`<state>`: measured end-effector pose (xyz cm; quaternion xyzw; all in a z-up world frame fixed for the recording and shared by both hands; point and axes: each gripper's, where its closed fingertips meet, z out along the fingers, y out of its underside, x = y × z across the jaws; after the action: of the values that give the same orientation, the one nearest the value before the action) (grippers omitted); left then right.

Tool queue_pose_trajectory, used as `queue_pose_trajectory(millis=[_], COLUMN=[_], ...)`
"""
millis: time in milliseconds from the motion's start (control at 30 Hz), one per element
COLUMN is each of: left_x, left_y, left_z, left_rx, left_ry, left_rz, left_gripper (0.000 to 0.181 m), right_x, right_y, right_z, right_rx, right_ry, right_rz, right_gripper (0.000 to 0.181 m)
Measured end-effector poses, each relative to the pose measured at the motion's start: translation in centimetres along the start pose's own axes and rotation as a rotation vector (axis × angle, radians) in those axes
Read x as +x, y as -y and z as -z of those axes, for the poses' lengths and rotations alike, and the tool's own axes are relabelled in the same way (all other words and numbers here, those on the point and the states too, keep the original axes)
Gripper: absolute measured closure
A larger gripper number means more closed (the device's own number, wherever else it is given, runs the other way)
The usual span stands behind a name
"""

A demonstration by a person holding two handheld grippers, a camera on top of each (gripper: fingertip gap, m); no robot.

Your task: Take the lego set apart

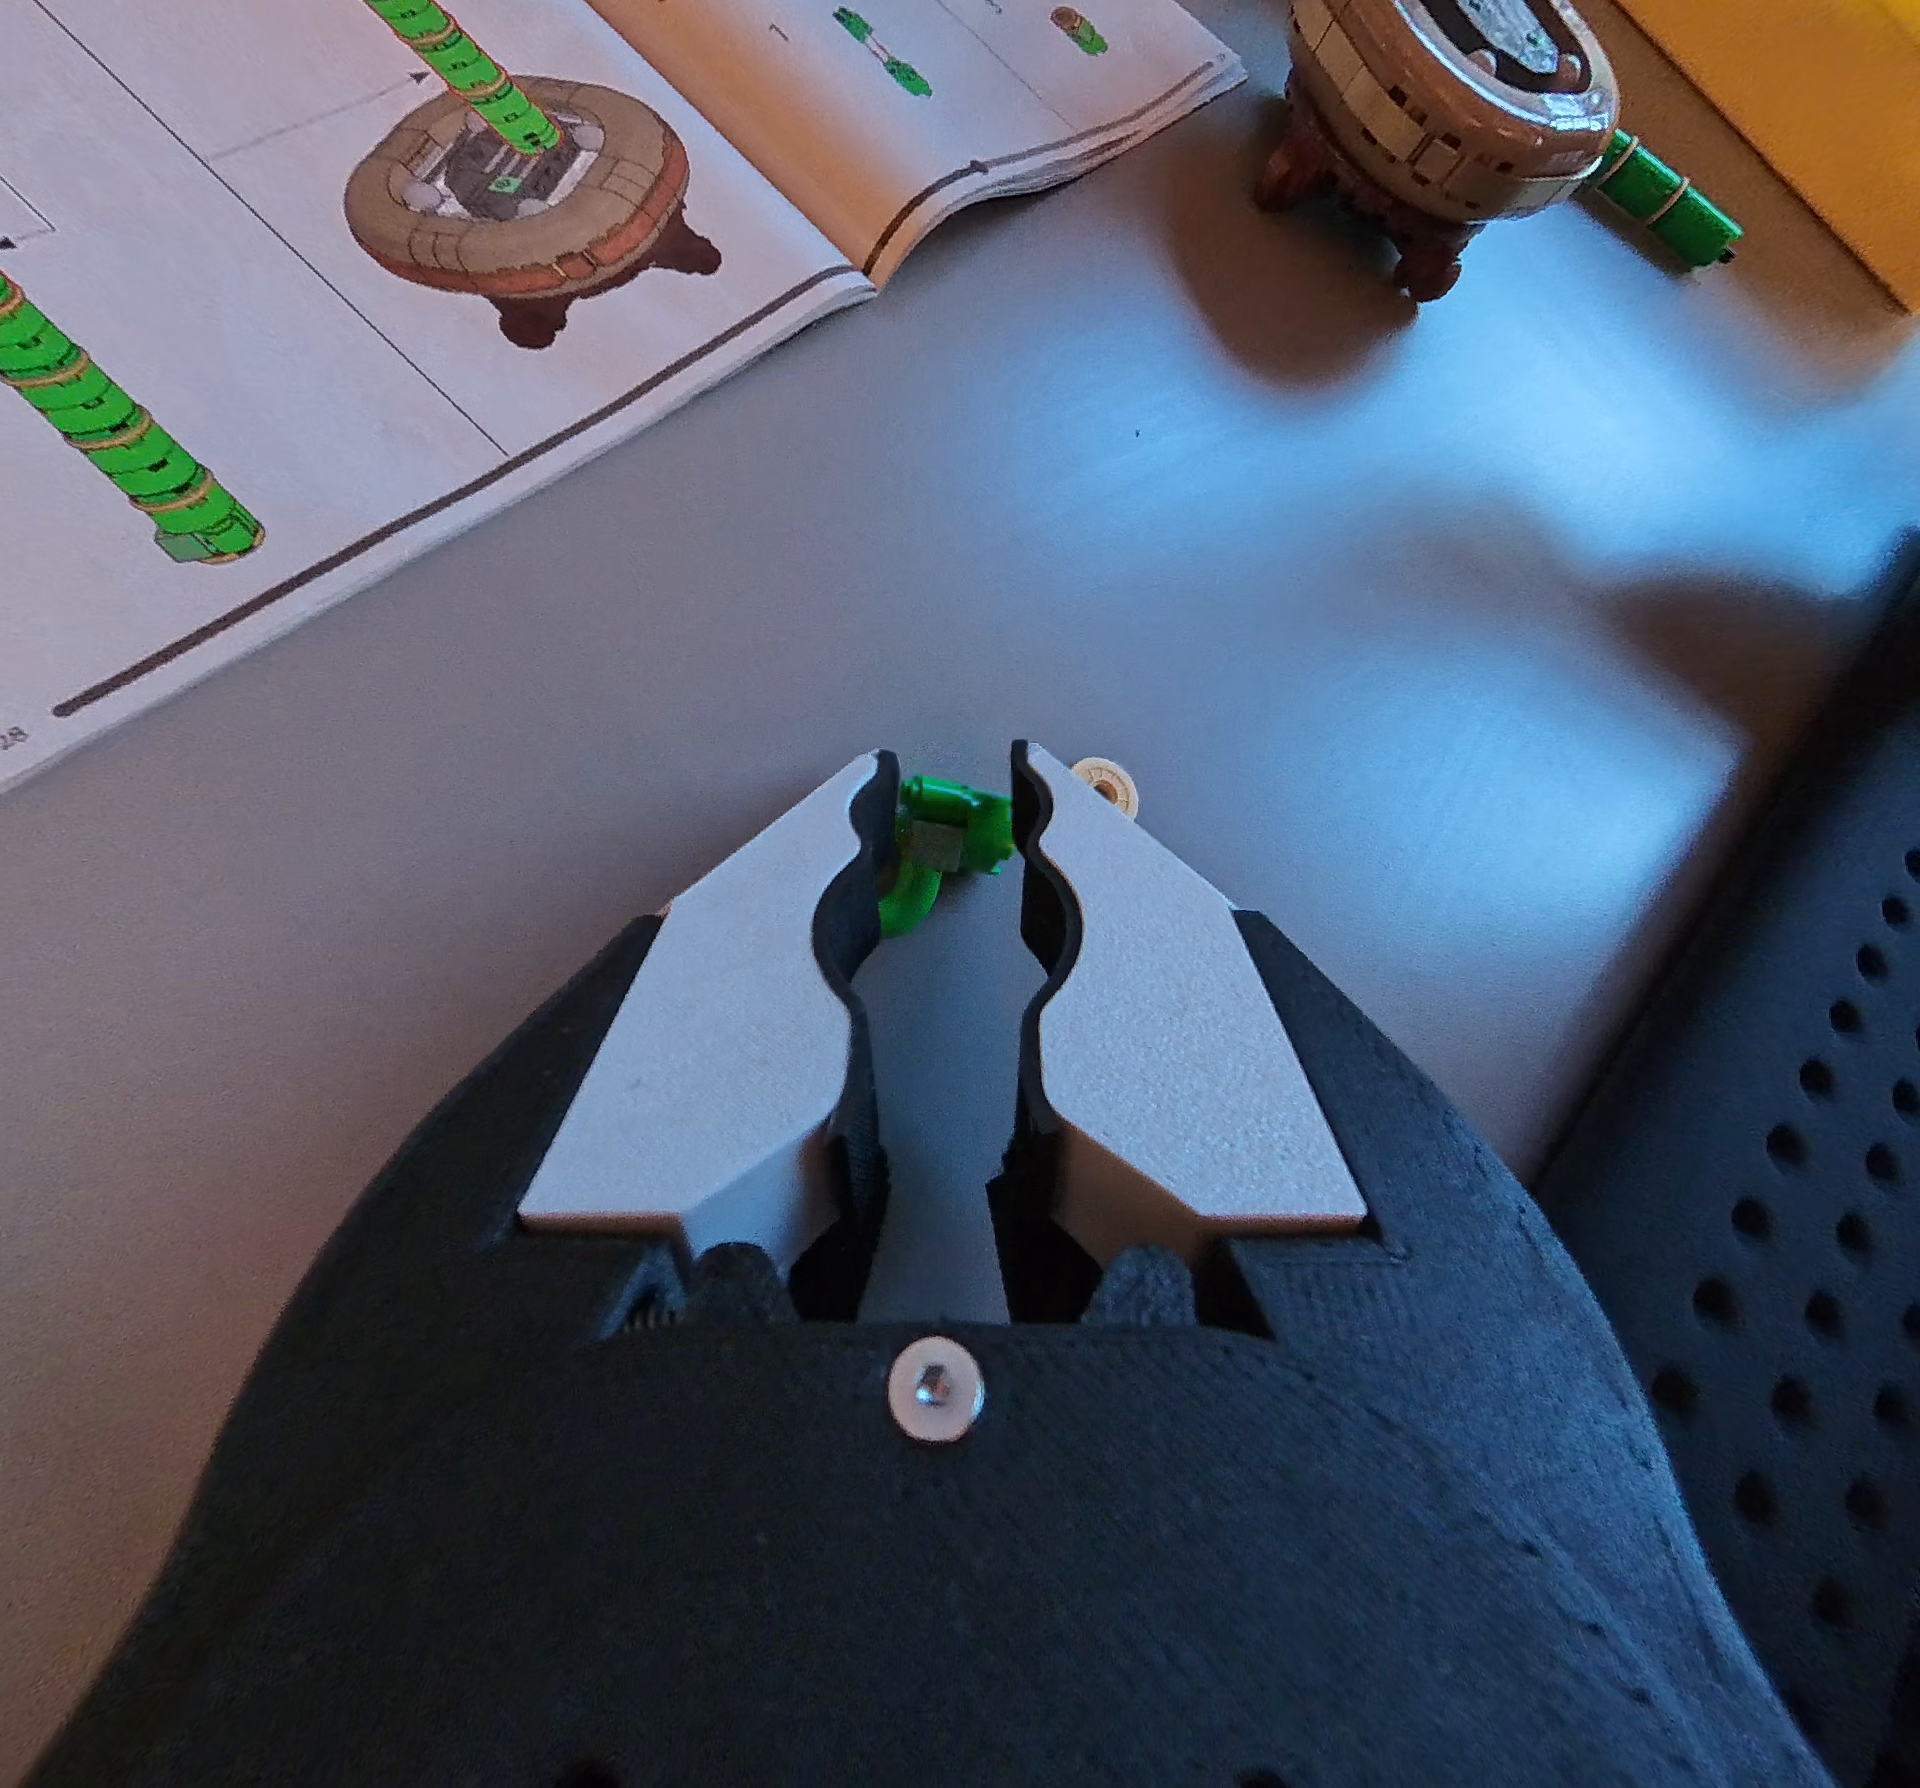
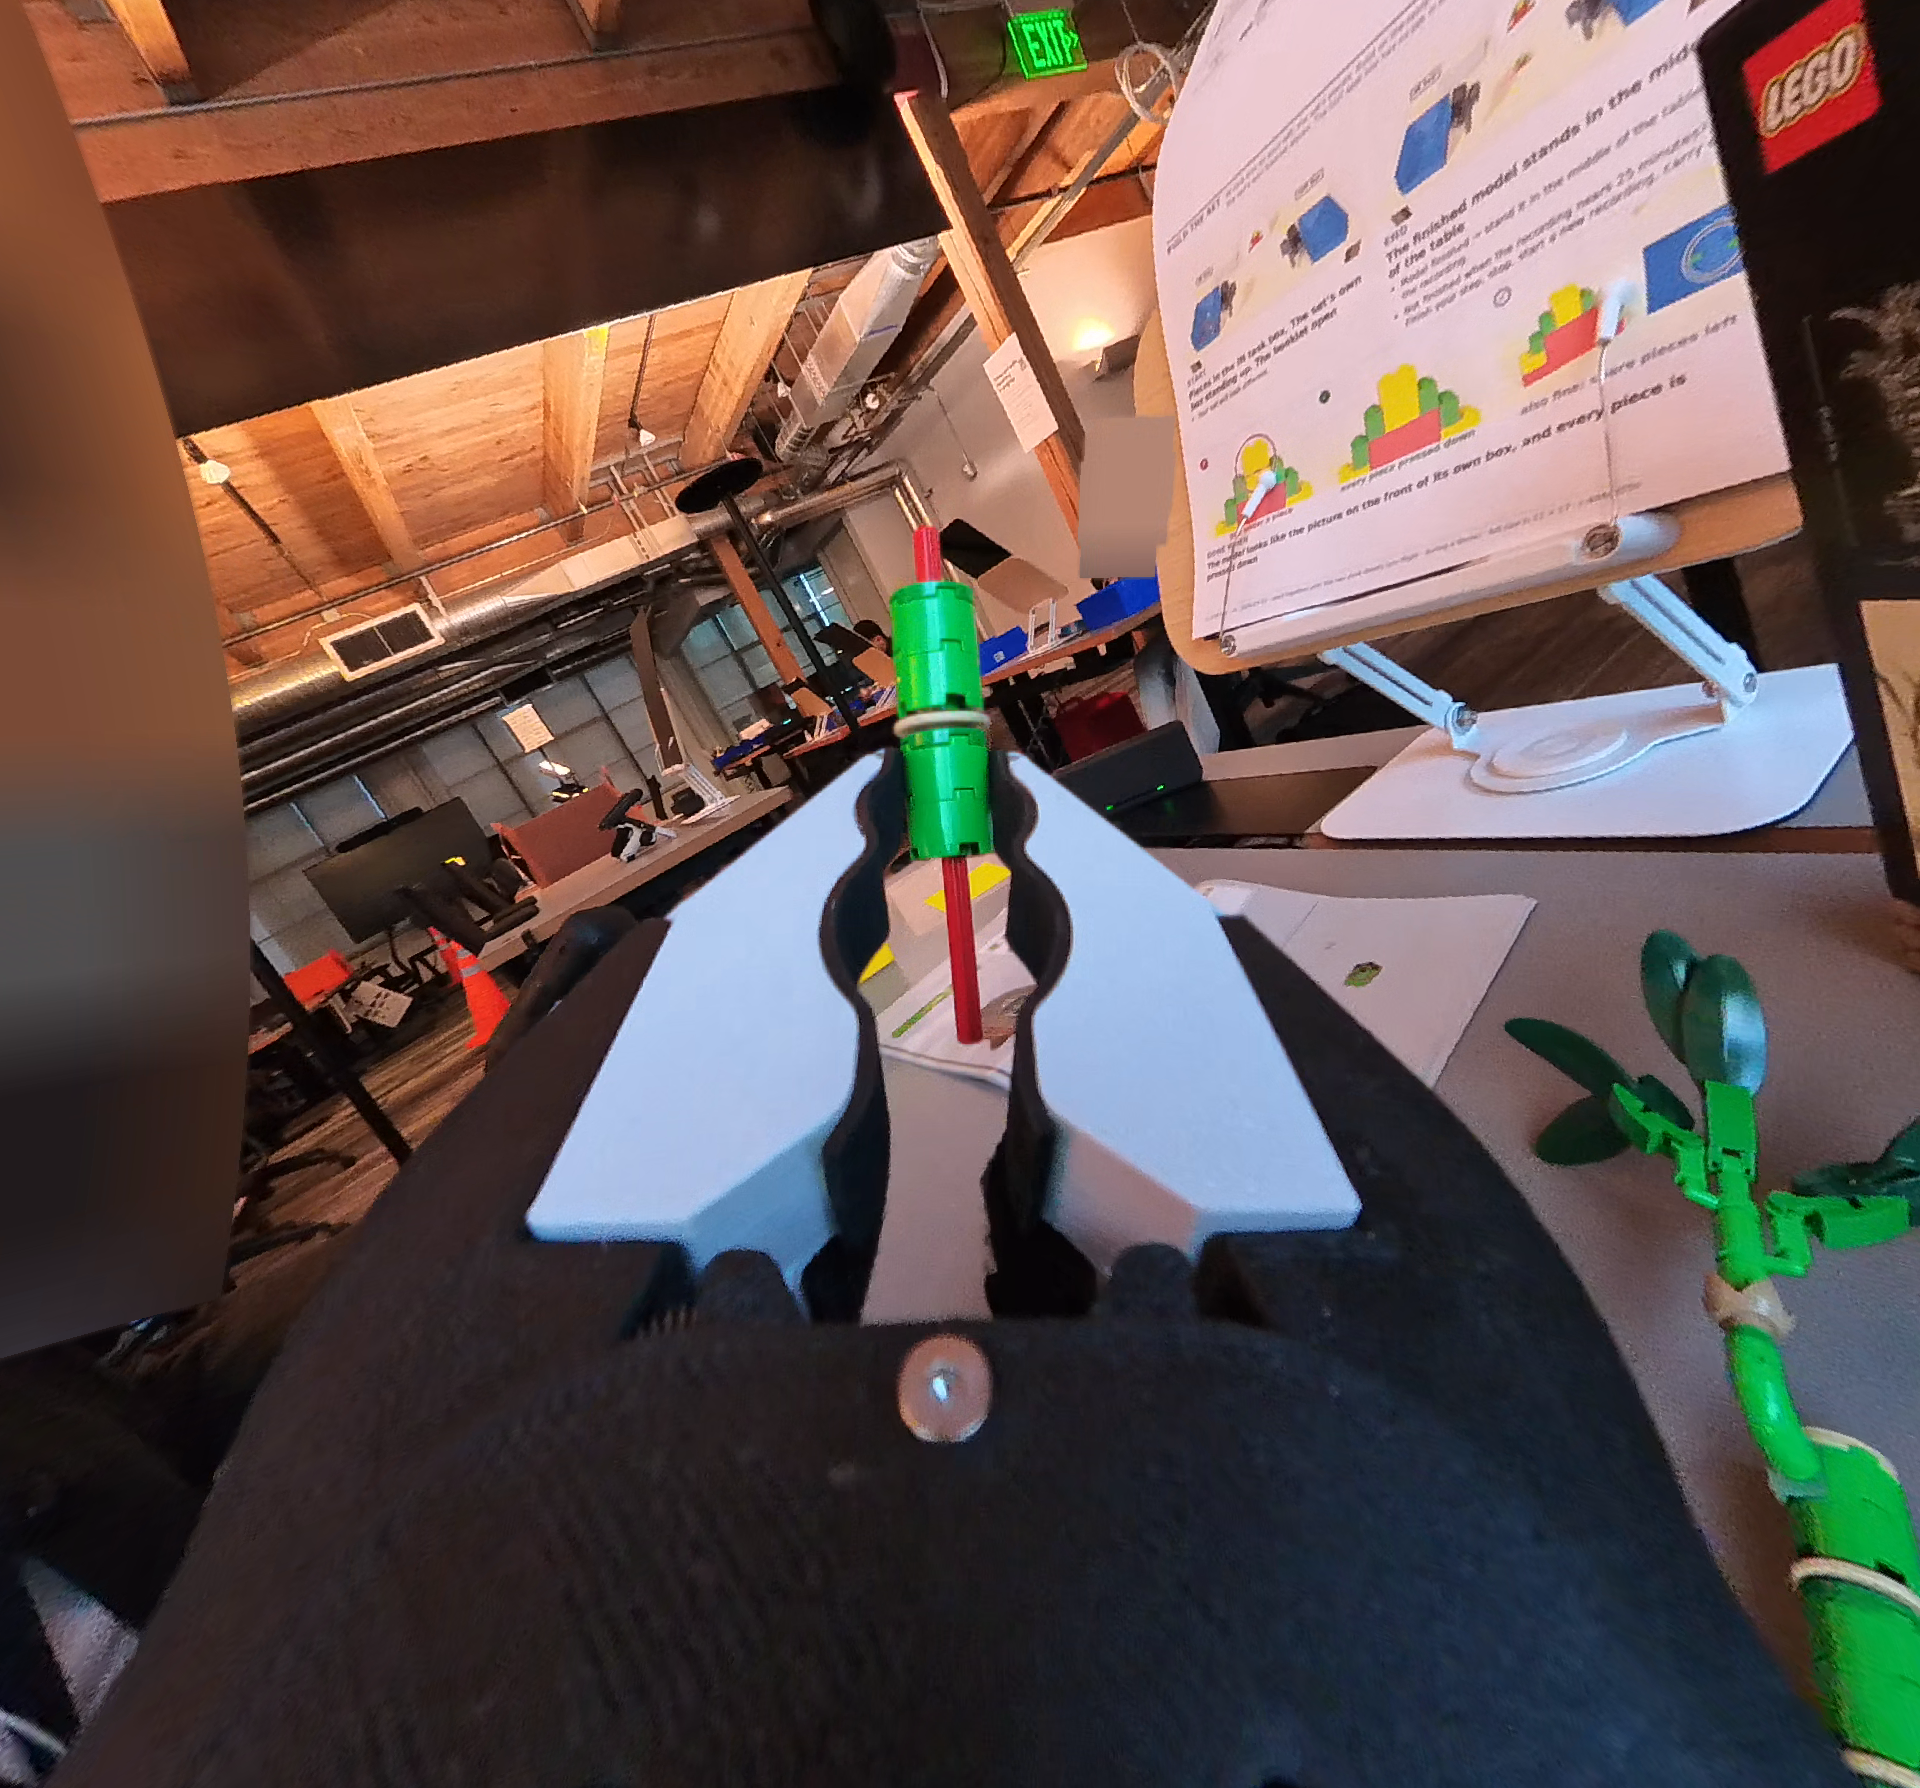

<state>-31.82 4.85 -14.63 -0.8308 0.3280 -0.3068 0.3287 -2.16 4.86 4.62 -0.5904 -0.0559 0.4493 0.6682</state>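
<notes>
In the left wrist view my left gripper (image 1: 951, 772) is low over the grey table (image 1: 1247, 595), its jaws closed against a small green lego piece (image 1: 956, 829). A tan round piece (image 1: 1107, 788) lies on the table just beside the right fingertip. The tan lego pot (image 1: 1444, 107) lies tipped on its side at the far right, with a green stem section (image 1: 1662, 200) behind it. In the right wrist view my right gripper (image 2: 948, 793) is shut on a short green stem section on a red axle (image 2: 940, 699), held upright in the air.
An open instruction booklet (image 1: 520, 180) lies far left and a yellow box (image 1: 1766, 24) far right. A black perforated surface (image 1: 1818, 1219) borders the table's right. A leafy green stem (image 2: 1745, 1219) lies on the table beside a sheet on a white stand (image 2: 1455, 284) and a black box (image 2: 1829, 284). One gripper's finger ends stand about 35 centimeters off the other's. The tan lego pot (image 1: 1444, 107) lies around 15 centimeters away from my right fingertips.
</notes>
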Motion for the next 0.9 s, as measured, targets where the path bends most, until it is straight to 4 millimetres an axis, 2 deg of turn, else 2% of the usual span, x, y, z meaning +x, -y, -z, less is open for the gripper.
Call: queue_pose_trajectory(millis=[167, 300, 667, 800, 867, 900], left_x=[0.6, 0.8, 2.0, 3.6, 4.4, 4.1], left_y=[0.4, 1.2, 5.1, 7.0, 8.1, 8.5], left_z=[0.1, 0.5, 4.0, 6.9, 10.2, 12.5], left_rx=[0.018, 0.062, 0.328, 0.469, 0.558, 0.604], left_ry=[-0.014, -0.002, -0.027, -0.048, -0.022, 0.038], left_rz=[-0.034, -0.055, -0.067, -0.115, -0.160, -0.199], left_gripper=[0.159, 0.156, 0.156, 0.156, 0.154, 0.153], right_x=[-0.2, 0.1, -0.7, -0.7, -0.6, -0.5], right_y=[-0.6, -2.0, -5.5, -6.4, -7.2, -7.5], right_z=[-0.4, -1.0, -2.5, -2.6, -2.5, -2.4], right_rx=[-0.018, -0.075, -0.196, -0.225, -0.274, -0.299], right_ry=[0.014, 0.002, 0.001, -0.021, -0.032, -0.051], right_rz=[-0.008, 0.044, 0.410, 0.572, 0.657, 0.687], right_gripper=[0.166, 0.166, 0.166, 0.166, 0.166, 0.166])
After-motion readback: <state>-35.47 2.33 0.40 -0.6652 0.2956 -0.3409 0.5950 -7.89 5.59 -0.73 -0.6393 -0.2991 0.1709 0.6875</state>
